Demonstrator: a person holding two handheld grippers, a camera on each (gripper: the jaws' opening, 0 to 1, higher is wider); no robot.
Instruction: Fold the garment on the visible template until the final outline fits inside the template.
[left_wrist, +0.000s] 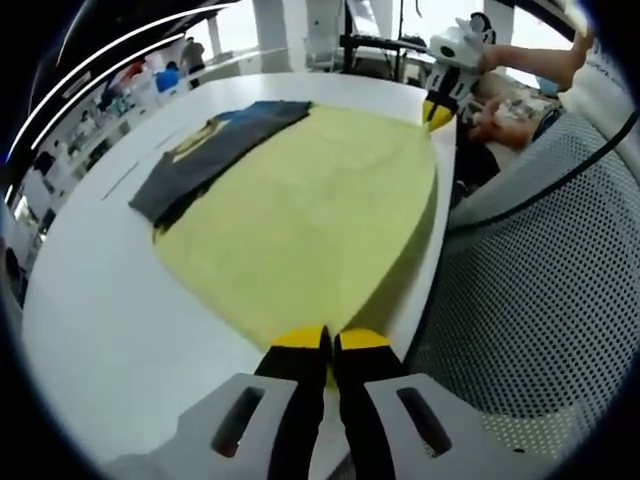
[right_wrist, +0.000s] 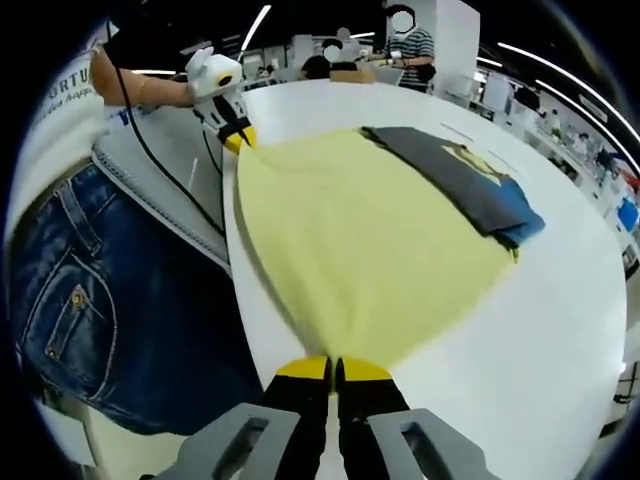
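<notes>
The yellow garment (left_wrist: 310, 210) lies spread flat on the white bench (left_wrist: 110, 330), with one long side running along the bench edge nearest the person. The left gripper (left_wrist: 328, 340) has its yellow-tipped black fingers (left_wrist: 298, 345) pressed together at one near corner of the yellow cloth; the cloth edge runs right in between the tips, so they look closed on it, with no gap between them. Straight ahead of those fingers the garment stretches away, and beyond its far left side, touching or slightly overlapping it, lies a dark grey folded garment (left_wrist: 205, 160) with a blue part and a yellow print.

In the left gripper view the right gripper (left_wrist: 440, 105) shows at the far corner of the yellow cloth, its yellow tips down at the bench edge, a hand behind it. To the right of the fingers is a grey mesh chair back (left_wrist: 540, 290).

From the other end, the right gripper (right_wrist: 333, 372) likewise has its fingers (right_wrist: 365, 372) shut tight on the opposite near corner of the yellow garment (right_wrist: 350, 240). Ahead and to the right of them the dark folded garment (right_wrist: 470, 185) rests against the cloth's far side. The left gripper (right_wrist: 240, 138) sits at the far corner by the bench (right_wrist: 540, 330) edge. Left of the fingers are the person's blue jeans (right_wrist: 100, 300).
</notes>
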